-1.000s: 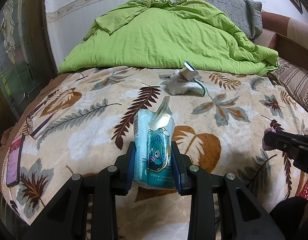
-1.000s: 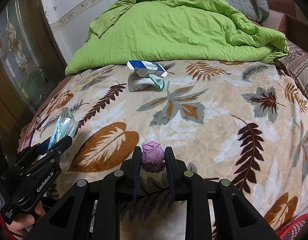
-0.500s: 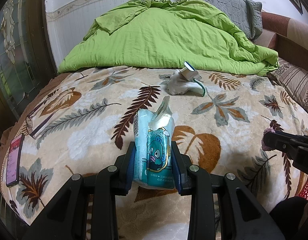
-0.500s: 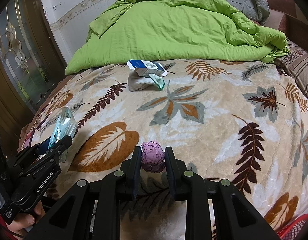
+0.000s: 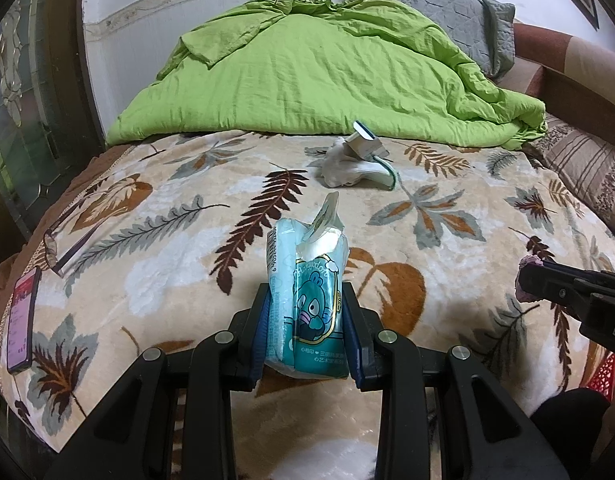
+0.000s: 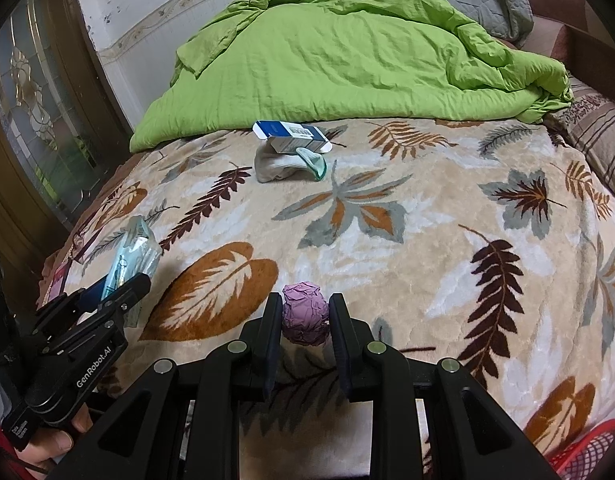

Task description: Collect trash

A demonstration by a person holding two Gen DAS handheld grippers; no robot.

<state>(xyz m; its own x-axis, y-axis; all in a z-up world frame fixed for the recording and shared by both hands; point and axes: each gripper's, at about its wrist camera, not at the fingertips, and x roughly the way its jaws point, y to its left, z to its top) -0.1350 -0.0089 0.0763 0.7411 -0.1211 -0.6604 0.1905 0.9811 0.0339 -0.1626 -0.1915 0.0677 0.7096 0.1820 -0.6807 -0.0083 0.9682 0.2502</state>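
My left gripper (image 5: pixel 305 308) is shut on a teal tissue pack (image 5: pixel 307 292) with a cartoon figure, held over the leaf-patterned blanket (image 5: pixel 167 240). The pack also shows in the right wrist view (image 6: pixel 129 256), with the left gripper (image 6: pixel 119 286) at the left. My right gripper (image 6: pixel 305 314) is shut on a crumpled purple paper ball (image 6: pixel 305 314); it shows at the right edge of the left wrist view (image 5: pixel 527 280). Farther back lie a blue-and-white carton (image 6: pixel 291 138) on a grey sock (image 6: pixel 281 166).
A green quilt (image 6: pixel 347 56) and a grey pillow (image 5: pixel 447 20) are heaped at the bed's far end. A phone (image 5: pixel 21 316) and glasses (image 5: pixel 63 244) lie at the bed's left edge. A red mesh basket (image 6: pixel 587 450) is at the lower right.
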